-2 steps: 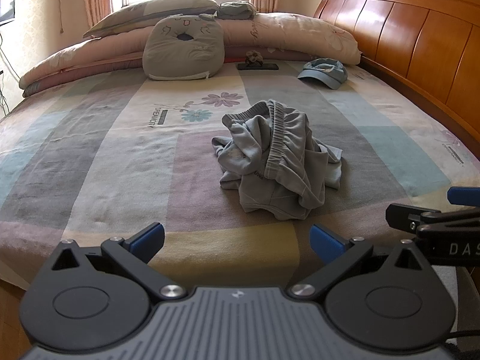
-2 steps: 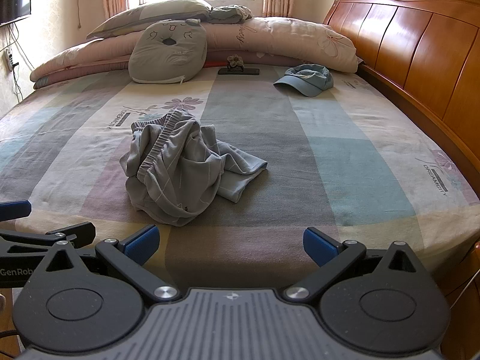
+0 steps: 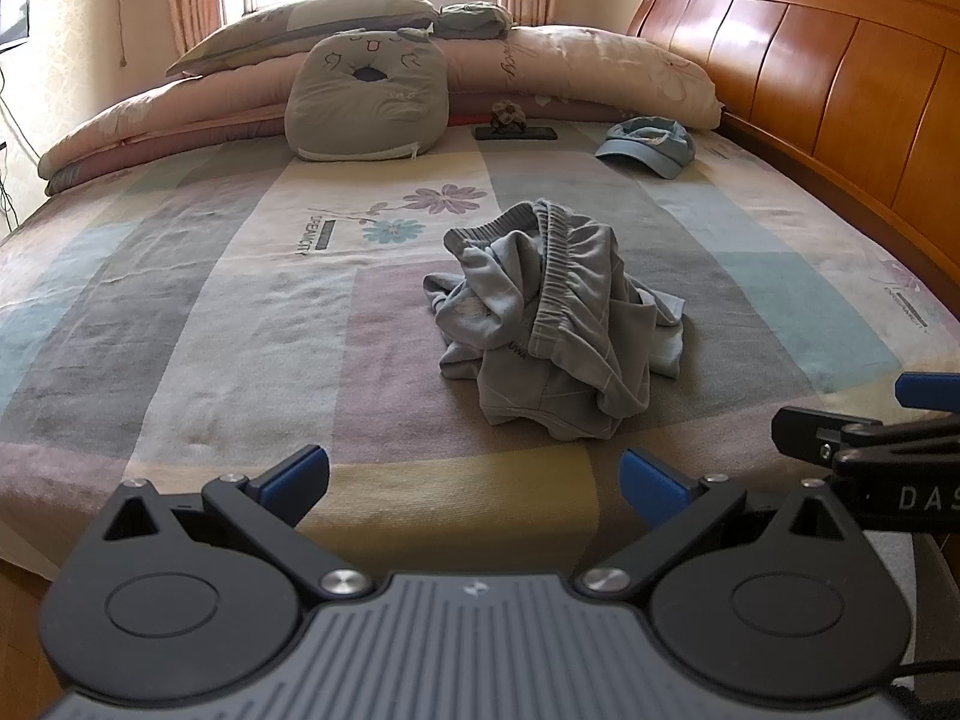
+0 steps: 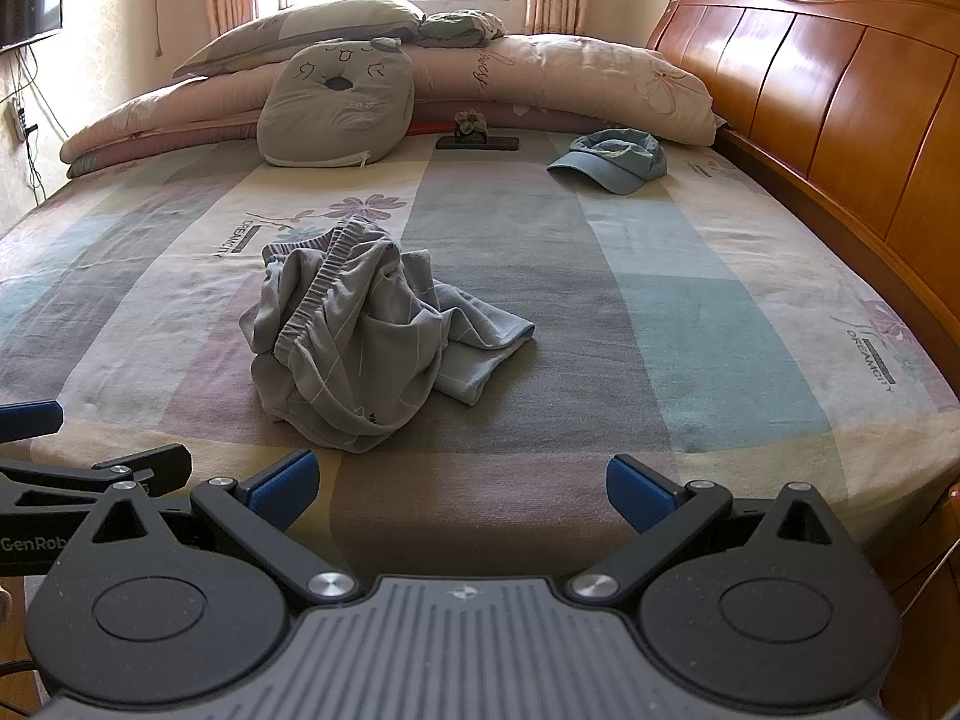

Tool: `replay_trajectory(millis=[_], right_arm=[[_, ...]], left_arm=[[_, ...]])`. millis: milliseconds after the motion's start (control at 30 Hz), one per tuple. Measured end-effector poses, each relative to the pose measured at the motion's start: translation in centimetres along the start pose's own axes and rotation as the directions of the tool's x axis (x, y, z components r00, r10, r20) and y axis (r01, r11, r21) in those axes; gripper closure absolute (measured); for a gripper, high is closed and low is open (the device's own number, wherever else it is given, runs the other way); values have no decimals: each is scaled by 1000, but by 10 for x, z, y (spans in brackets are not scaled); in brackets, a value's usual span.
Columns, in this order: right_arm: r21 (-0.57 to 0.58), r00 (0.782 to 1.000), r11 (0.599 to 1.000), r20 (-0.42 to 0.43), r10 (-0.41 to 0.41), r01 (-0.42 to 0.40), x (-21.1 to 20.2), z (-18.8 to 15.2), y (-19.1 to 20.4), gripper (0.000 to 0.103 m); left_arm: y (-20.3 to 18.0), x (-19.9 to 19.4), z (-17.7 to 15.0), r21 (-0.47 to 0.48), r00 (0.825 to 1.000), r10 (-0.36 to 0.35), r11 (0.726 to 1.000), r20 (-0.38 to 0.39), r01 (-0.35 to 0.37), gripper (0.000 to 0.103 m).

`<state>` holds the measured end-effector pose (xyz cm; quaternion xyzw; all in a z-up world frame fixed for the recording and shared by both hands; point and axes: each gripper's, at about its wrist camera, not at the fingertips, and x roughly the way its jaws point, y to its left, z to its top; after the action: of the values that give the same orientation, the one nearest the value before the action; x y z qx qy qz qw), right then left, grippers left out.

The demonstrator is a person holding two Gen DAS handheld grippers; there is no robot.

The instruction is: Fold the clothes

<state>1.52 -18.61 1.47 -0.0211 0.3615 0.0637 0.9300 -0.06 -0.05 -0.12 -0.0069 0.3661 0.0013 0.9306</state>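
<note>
A crumpled pile of light grey clothes point(image 3: 558, 324) with a ribbed elastic waistband on top lies in the middle of the bed; the right wrist view shows the same pile point(image 4: 360, 336) left of centre. My left gripper point(image 3: 474, 483) hovers over the bed's near edge, short of the pile, open and holding nothing. My right gripper point(image 4: 462, 489) is beside it at the same edge, also open and holding nothing. Each gripper shows at the side of the other's view: the right gripper point(image 3: 870, 420), the left gripper point(image 4: 90, 456).
The patchwork bedsheet point(image 3: 180, 300) covers the bed. At the far side lie a grey cat cushion point(image 3: 366, 96), rolled quilts and pillows point(image 3: 570, 72), a blue cap point(image 3: 651, 147) and a dark phone point(image 3: 515, 133). A wooden headboard point(image 3: 840, 90) runs along the right.
</note>
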Motion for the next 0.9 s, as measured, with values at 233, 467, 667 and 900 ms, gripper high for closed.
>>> replay_trajectory(millis=[233,467,667,900], right_arm=[[4,1000,1000,3,-2,2,0,-2,0,0],[4,1000,1000,2,-2,2,1,-1,0,0],[6,1000,1000,0,-1,1,0,0,0,0],[4,1000,1000,-1,-1,1,0,-1,0,0]], left_arm=[[0,0,-1,0,1000,3,1000,1,-3,1],[-2,0,0,5,1000,6,1000,4,-6,1],[-1,0,0,5,1000,7,1000,4,-7,1],[-2,0,-1,11,1000,18,1000,11,-18,1]])
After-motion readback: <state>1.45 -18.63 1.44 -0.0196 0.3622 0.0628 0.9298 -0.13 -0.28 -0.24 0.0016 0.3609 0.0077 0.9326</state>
